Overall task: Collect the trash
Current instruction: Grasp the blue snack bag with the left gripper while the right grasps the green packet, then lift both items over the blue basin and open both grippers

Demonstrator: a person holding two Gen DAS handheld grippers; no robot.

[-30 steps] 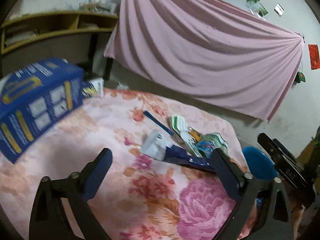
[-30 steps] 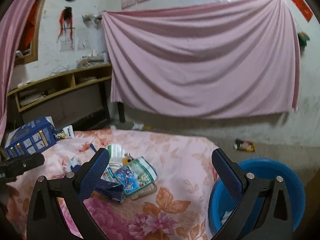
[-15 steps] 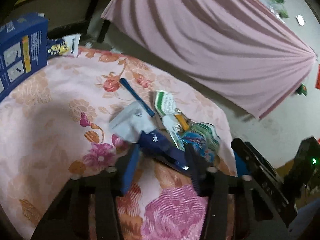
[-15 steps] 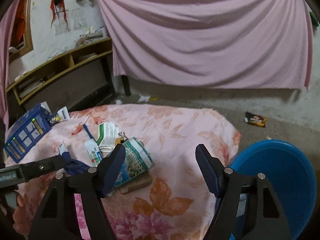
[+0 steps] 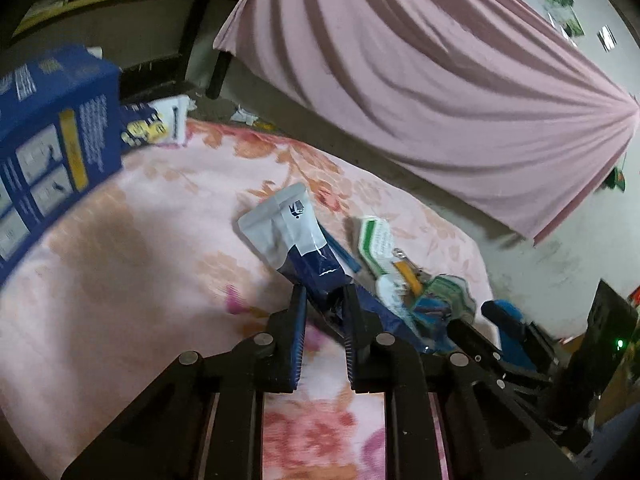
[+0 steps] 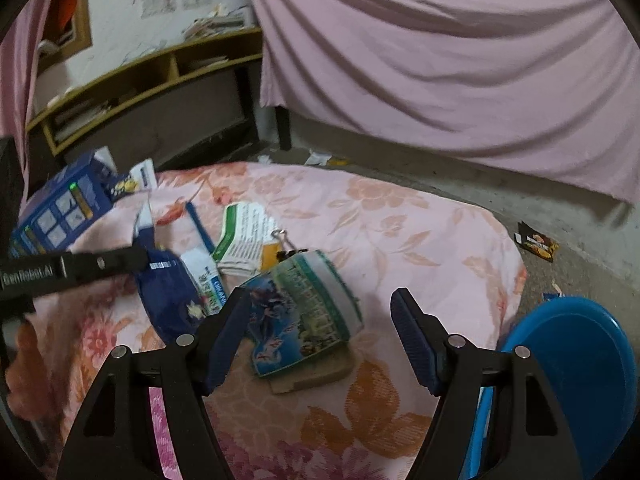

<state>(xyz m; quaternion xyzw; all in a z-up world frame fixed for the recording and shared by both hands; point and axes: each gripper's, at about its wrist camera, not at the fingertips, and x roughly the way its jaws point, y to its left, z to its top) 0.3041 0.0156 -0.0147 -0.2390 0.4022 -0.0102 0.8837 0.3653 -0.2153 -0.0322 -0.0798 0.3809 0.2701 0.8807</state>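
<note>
Seen on a bed under a pink floral cover (image 6: 400, 216): a scatter of trash near its middle. Clamped between the closing jaws of the left gripper (image 5: 325, 308), a navy and silver pouch (image 5: 298, 236), its silver end raised above the cover, pads pressed on its navy end. Held over the pile with jaws apart and nothing gripped, the right gripper (image 6: 320, 320), one finger just beside a teal printed packet (image 6: 304, 304) lying atop a brown cardboard piece (image 6: 316, 376). Strewn close by: a green and white leaflet (image 6: 244, 236), a small white carton (image 6: 204, 276), a blue pen (image 6: 200, 224) and a binder clip (image 6: 282, 240). Parked at the far left corner of the cover, a blue box (image 5: 48, 132). Placed on the floor to the right of the bed, a blue basin (image 6: 568, 376); farther off, a dark snack wrapper (image 6: 536, 240). Draped behind, a pink sheet (image 6: 440, 60).
</note>
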